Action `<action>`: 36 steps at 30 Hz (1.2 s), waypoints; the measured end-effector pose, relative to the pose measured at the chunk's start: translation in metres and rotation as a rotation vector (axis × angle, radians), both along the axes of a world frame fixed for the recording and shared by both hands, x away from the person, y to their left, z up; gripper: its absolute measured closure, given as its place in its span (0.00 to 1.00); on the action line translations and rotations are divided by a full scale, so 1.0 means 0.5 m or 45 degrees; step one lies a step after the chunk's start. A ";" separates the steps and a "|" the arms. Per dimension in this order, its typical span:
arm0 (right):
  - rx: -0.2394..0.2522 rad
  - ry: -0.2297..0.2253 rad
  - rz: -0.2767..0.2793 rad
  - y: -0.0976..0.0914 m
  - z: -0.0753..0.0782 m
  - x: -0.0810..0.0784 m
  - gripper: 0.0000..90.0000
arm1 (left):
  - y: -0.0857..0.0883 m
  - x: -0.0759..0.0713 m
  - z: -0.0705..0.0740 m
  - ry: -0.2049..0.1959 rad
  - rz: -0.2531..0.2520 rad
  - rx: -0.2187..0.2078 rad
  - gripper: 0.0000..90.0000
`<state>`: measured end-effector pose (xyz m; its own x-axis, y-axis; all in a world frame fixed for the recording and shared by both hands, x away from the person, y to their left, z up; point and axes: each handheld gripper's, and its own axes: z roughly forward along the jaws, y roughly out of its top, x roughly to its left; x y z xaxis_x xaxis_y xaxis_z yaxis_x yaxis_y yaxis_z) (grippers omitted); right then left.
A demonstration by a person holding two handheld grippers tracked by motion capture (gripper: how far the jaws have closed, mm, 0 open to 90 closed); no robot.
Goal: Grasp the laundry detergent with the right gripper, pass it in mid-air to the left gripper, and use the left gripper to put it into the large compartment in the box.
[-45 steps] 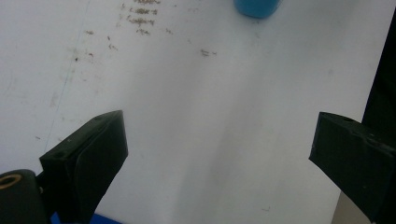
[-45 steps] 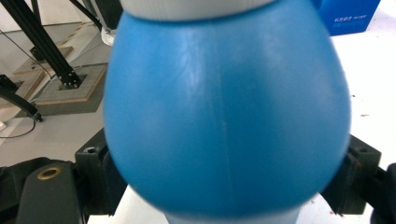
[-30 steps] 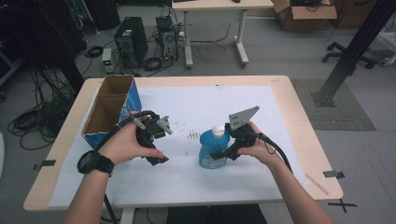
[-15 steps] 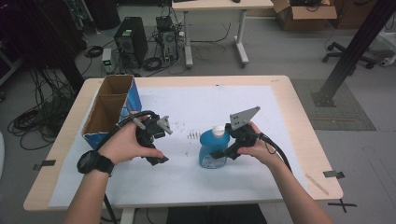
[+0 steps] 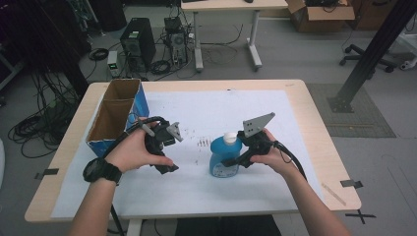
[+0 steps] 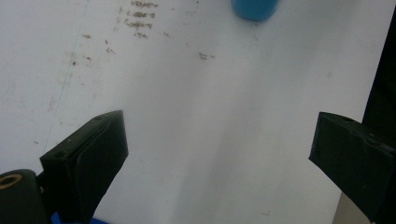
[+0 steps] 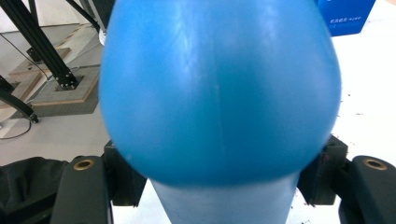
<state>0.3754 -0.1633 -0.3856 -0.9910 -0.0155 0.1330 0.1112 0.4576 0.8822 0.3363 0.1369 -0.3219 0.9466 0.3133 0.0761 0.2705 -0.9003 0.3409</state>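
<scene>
While the blue bottle (image 5: 224, 160) stands upright just right of the middle of the high view, on the white sheet (image 5: 206, 191) that covers the table (image 5: 314, 123), the right gripper (image 5: 235, 161) reaches in from the right and has the bottle's lower body between its jaws. These jaws have just been closing, and in the right gripper view the bottle (image 7: 219, 93) bulges across the centre of the frame, its narrower lower part set between the two black jaws at the bottom corners, which look to press on its sides. The white cap points to the top of the high view. The left gripper (image 5: 164, 157) sits left of centre in the high view, near the bottle but apart from it; its jaws stand wide apart with nothing between them, and in the left gripper view the bottle (image 6: 255, 8) shows as a blue edge at the top of the frame. A cardboard box (image 5: 115, 118) with blue sides stands at the left of the high view, beyond the left hand (image 5: 129, 151).
</scene>
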 end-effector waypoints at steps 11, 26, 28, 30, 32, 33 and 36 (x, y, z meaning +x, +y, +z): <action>-0.006 -0.004 -0.004 0.001 -0.002 -0.001 0.41 | 0.001 0.000 0.002 -0.006 -0.001 -0.001 0.05; -0.011 -0.047 -0.036 0.000 0.007 -0.006 0.45 | 0.002 -0.001 0.011 -0.014 -0.002 -0.009 0.05; -0.013 -0.049 -0.048 0.001 0.010 -0.004 0.46 | 0.002 0.000 0.014 -0.017 -0.005 -0.012 0.05; -0.027 -0.042 -0.050 0.005 0.014 0.000 0.46 | 0.001 0.000 0.017 -0.020 -0.004 -0.012 0.05; -0.034 -0.044 -0.046 0.009 0.021 0.002 0.46 | 0.002 0.001 0.021 -0.022 -0.006 -0.015 0.05; -0.030 -0.043 -0.048 0.010 0.025 0.003 0.47 | 0.002 0.001 0.024 -0.025 -0.006 -0.015 0.05; -0.028 -0.052 -0.053 0.014 0.042 0.007 0.47 | 0.003 0.001 0.028 -0.027 -0.006 -0.017 0.05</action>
